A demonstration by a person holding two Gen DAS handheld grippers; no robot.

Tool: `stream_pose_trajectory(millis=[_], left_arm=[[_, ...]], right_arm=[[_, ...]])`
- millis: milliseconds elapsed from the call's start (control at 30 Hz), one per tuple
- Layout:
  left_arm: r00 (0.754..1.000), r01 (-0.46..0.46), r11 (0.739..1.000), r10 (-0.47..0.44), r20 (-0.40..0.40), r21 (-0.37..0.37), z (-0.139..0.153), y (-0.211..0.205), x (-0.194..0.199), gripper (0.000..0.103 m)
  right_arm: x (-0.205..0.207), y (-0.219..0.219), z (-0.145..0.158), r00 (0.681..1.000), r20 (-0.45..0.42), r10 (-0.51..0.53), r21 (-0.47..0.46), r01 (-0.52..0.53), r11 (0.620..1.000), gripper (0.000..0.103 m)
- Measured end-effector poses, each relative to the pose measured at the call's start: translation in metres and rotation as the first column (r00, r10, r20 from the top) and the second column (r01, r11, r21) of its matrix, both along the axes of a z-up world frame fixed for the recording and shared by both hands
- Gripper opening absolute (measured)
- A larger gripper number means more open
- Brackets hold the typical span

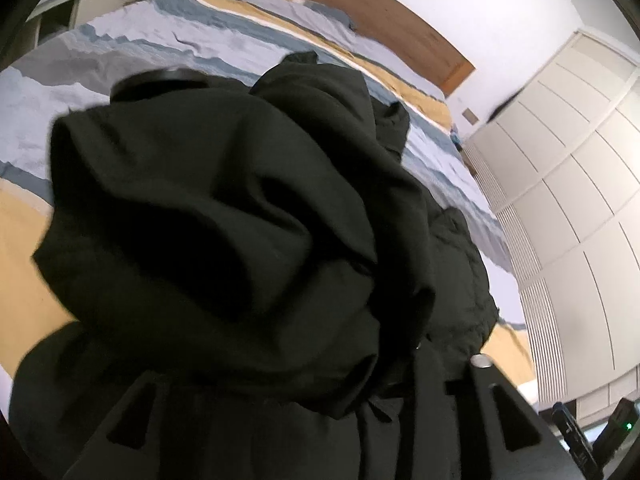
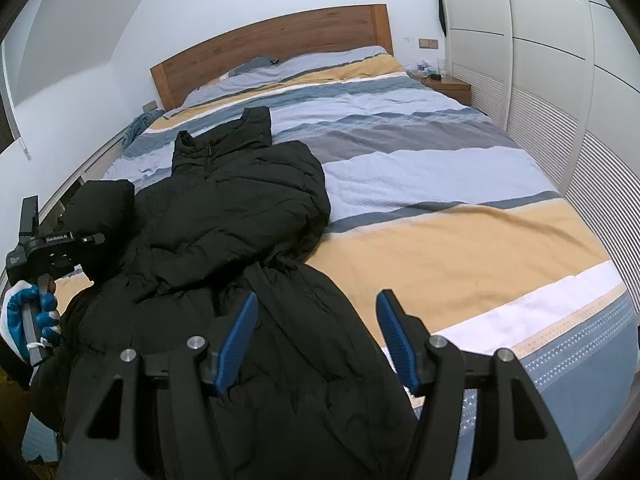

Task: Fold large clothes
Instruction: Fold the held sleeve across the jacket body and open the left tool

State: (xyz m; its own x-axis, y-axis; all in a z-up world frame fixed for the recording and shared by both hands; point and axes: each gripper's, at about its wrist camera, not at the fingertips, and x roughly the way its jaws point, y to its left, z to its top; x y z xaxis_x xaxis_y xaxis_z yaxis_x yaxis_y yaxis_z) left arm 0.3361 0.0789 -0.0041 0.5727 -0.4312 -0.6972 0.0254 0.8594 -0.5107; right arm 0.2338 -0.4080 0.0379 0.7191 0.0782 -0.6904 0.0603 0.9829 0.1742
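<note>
Two grippers, one puffy jacket, and a fold half made

Two sets of jaws to call. On the right gripper (image 2: 316, 340) they stand apart, blue pads wide, nothing pinched; black fabric lies under and between them, but the pads press on none of it. On the left gripper (image 2: 90, 238), seen from the right wrist, a bundle of dark cloth is bunched at the tip, so whether those jaws grip or have let go I cannot tell; its own camera is smothered in black folds. A gloved hand (image 2: 30, 316) works the handle.

Out from there: the black jacket (image 2: 240, 208) lies on the left half of the bed (image 2: 460, 240), collar toward the wooden headboard (image 2: 272, 44), hem trailing at the foot end under the right gripper. A sleeve or side panel (image 1: 208, 208) is lifted at the left edge.

My read: this is the step of bringing that left part across the body. To do it well, carry it low and flat over the chest, lay it parallel to the zip line, and only then release. Padded cloth springs back, so the right gripper could pin the hem while the fold lands. Smooth outward afterwards.
</note>
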Motion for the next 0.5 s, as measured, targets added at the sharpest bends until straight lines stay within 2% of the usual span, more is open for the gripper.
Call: stream_pose_trajectory(millis=[333,400,500], left_arm=[[0.997,0.069,0.997,-0.068,-0.033,0.043,0.008,-0.023,-0.028,0.042],[0.998,0.065,0.997,-0.064,-0.022,0.045,0.017,-0.022,-0.036,0.046],[0.999,0.037,0.997,-0.038,0.009,0.063,0.033,-0.015,-0.047,0.058]], right_arm=[[-0.021,0.001,0.015,0.999,0.036,0.008,-0.001,-0.008,1.000,0.060],[-0.028,0.002,0.020,0.999,0.049,0.011,0.000,-0.011,1.000,0.060],[-0.038,0.006,0.028,0.997,0.068,0.022,-0.002,-0.022,1.000,0.060]])
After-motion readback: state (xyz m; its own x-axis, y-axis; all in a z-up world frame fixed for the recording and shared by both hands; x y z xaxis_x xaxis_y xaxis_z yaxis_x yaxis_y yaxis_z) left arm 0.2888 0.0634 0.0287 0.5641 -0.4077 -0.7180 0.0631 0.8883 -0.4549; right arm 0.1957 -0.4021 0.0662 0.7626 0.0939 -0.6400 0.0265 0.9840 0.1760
